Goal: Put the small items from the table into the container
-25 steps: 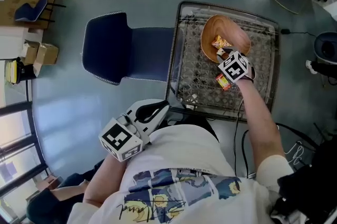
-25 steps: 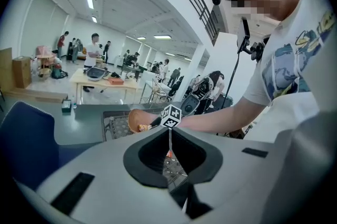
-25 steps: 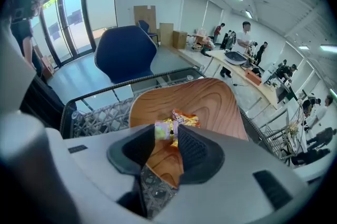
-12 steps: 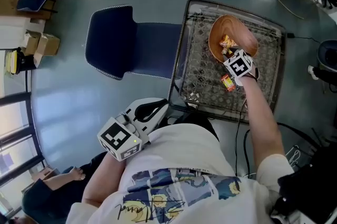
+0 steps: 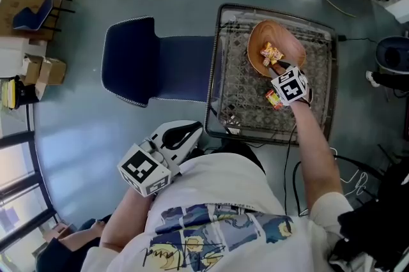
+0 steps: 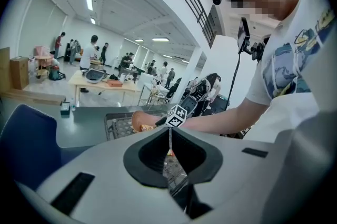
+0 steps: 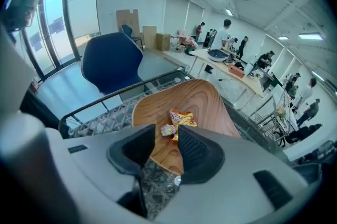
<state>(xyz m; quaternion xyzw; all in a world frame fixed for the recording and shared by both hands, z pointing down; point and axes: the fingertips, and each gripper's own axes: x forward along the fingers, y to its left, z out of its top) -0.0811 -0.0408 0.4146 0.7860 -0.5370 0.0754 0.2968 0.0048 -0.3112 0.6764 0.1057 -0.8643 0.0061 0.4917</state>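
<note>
Two wrapped sweets lie in the wooden bowl (image 7: 195,97) — an orange packet (image 7: 182,119) and a small pale candy (image 7: 167,131) touching its near side. Our right gripper (image 7: 166,140) hangs over the bowl's near rim with its fingers spread. The candy shows in the gap between the tips, and we cannot see either finger touching it. One more packet (image 5: 273,99) lies on the lattice bench (image 5: 235,93), just near of the bowl. Our left gripper (image 6: 169,136) is held by our chest — fingers pressed together on nothing. Left of the bench stands a blue chair (image 5: 144,60).
</note>
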